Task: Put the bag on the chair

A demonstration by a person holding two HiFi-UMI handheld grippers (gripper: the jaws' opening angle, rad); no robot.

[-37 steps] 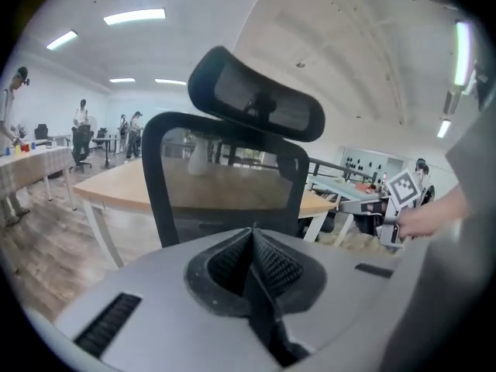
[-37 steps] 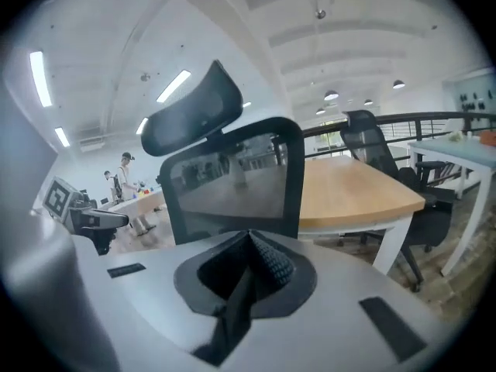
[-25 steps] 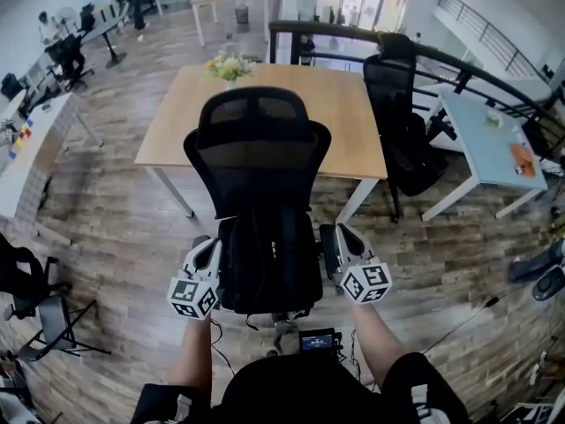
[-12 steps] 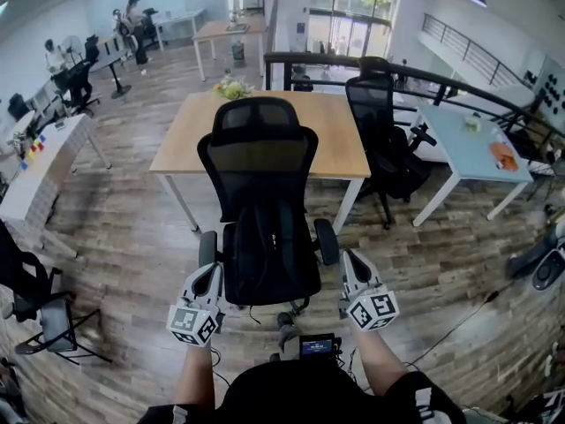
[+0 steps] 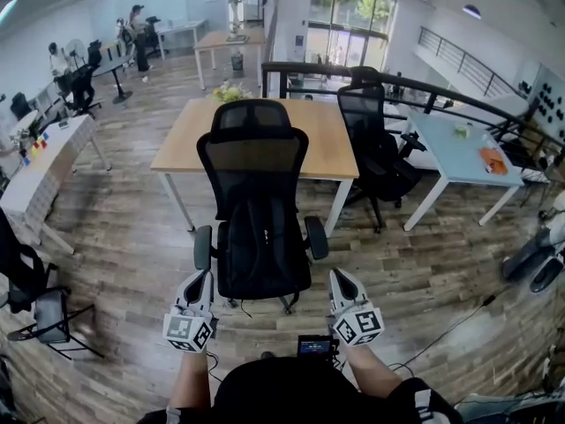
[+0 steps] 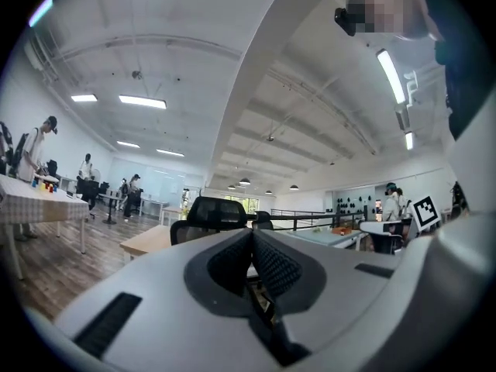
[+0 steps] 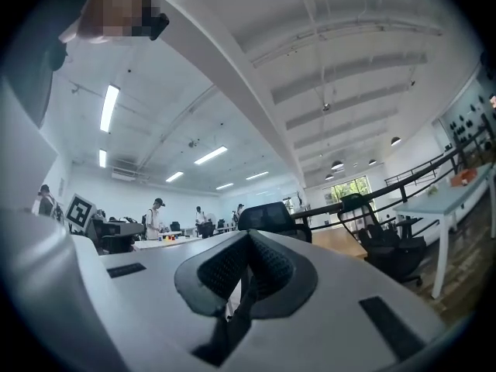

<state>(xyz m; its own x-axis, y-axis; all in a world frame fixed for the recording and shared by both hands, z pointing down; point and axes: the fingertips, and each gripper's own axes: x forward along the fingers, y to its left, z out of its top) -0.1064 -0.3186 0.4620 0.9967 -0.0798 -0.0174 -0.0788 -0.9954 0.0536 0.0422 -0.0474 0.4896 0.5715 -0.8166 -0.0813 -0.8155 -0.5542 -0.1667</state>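
A black mesh office chair stands in the middle of the head view, and a black bag rests on its seat against the backrest. My left gripper hovers just short of the chair's left armrest, apart from it. My right gripper hovers the same way by the right armrest. Both are shut with nothing between the pads. In the left gripper view the jaws meet, with the chair's headrest beyond. The right gripper view shows closed jaws and the chair's back.
A wooden table stands right behind the chair, with a second black chair to its right. A light-blue table and a railing are at the right, a white desk and a small chair at the left. A cable crosses the floor.
Both grippers have drawn back from the chair's sides toward the person's body. The chair with the bag now sits farther off and higher in the head view.
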